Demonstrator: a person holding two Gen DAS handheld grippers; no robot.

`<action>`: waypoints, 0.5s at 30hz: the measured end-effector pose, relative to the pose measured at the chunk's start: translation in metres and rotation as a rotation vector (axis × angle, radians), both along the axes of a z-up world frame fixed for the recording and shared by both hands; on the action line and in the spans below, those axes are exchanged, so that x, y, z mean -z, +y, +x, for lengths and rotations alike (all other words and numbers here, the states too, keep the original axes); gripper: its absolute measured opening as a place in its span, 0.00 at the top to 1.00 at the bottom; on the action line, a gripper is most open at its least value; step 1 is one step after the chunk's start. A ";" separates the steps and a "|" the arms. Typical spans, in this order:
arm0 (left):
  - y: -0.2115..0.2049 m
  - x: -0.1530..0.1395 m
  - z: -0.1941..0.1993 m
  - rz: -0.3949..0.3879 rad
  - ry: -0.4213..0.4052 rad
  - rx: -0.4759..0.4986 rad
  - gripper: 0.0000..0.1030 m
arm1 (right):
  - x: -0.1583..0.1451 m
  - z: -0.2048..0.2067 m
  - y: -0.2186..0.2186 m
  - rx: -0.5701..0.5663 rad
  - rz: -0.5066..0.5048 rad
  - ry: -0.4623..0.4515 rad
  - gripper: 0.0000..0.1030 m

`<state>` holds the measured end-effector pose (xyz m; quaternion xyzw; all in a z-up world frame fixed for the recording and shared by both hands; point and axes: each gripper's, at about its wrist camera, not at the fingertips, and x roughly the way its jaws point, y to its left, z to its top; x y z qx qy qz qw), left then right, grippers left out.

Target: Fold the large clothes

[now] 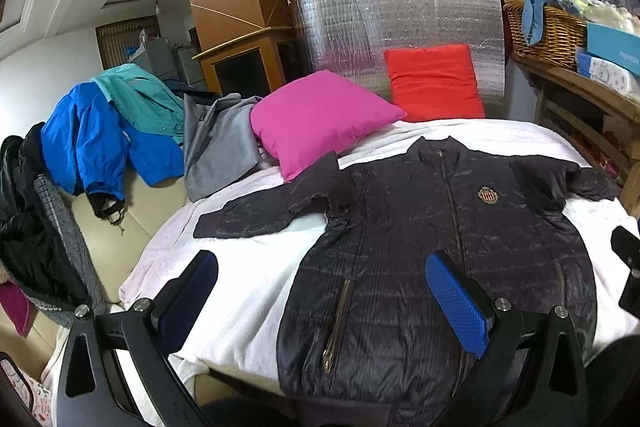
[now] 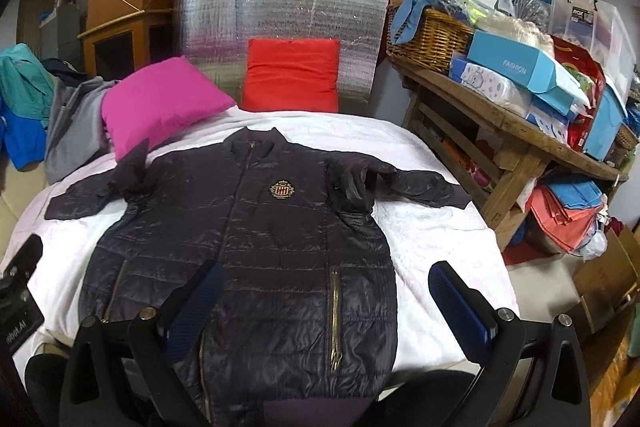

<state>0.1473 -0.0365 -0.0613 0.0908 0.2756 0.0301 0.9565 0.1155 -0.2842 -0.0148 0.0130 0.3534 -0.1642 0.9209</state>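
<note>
The bed [image 1: 248, 267] under its white cover carries the whole job: a dark quilted jacket [image 1: 440, 227] lies flat on it, front up and zipped, collar away from the person and hem at the near edge. Its long axis runs straight away from both grippers, so each side fold will turn about a line parallel to the zip. The sleeves spread sideways. The left sleeve [image 1: 264, 211] reaches out across the cover toward the pink pillow [image 1: 320, 119], and the right sleeve [image 2: 416, 187] points toward the wooden table [image 2: 516, 143] with its boxes. The left gripper [image 1: 322, 301] hovers above the hem, fingers spread wide and empty, one over bare cover and one over the jacket's body. The right gripper [image 2: 326, 307] is likewise wide and empty, straddling the right pocket zip [image 2: 335, 323]. By my judgement each gripper is nearer its own sleeve, so the sleeves come inward first, and no fold has begun yet
</note>
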 end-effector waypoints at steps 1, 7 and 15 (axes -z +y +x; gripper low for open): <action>-0.003 0.001 0.008 0.001 0.002 -0.004 0.00 | 0.002 0.004 -0.002 0.001 0.000 0.002 0.00; -0.024 0.003 0.044 0.020 -0.005 -0.024 0.00 | 0.012 0.035 -0.019 0.012 0.011 0.008 0.00; -0.050 0.018 0.102 0.015 0.008 -0.035 0.00 | 0.029 0.074 -0.045 0.056 0.008 0.021 0.00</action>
